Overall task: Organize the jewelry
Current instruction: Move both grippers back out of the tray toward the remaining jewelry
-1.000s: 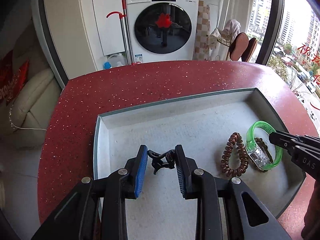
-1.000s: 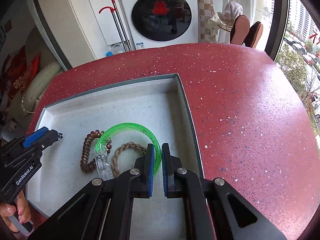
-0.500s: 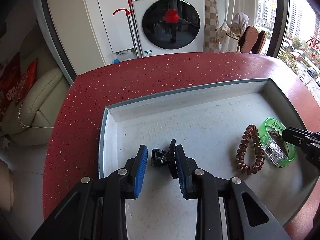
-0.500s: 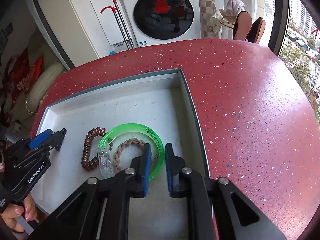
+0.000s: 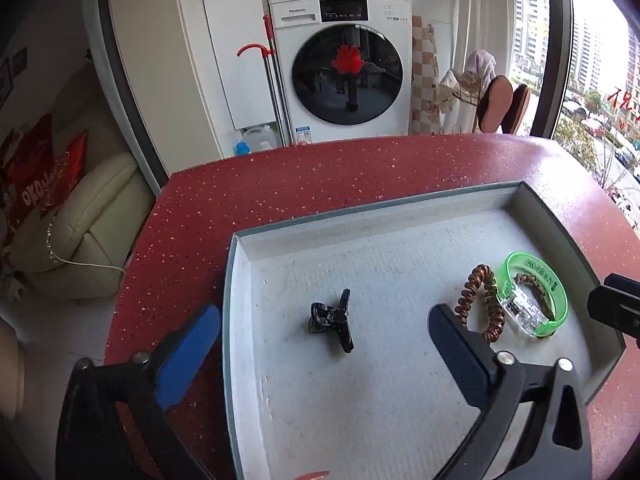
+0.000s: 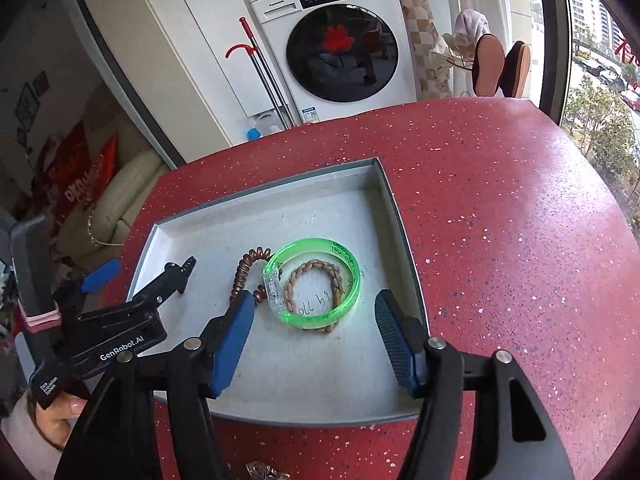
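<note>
Both grippers spread, holding nothing | left gripper [image 5: 324,360] above tray [image 5: 360,216], black clip [image 5: 332,320] lying free between its fingers | right gripper [image 6: 316,336] over green bangle [image 6: 316,280], braided bracelet [image 6: 316,276] inside it, coil tie [image 6: 246,272] touching bangle's left | tray on red table [image 6: 500,220]

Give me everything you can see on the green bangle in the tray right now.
The green bangle is a translucent neon-green plastic ring with printed lettering and a clear block segment on one side. It lies flat on the grey tray floor near the right wall, encircling a tan braided bracelet. The copper coil hair tie lies right beside its clear segment. The open right gripper sits just short of it, not touching.
</note>
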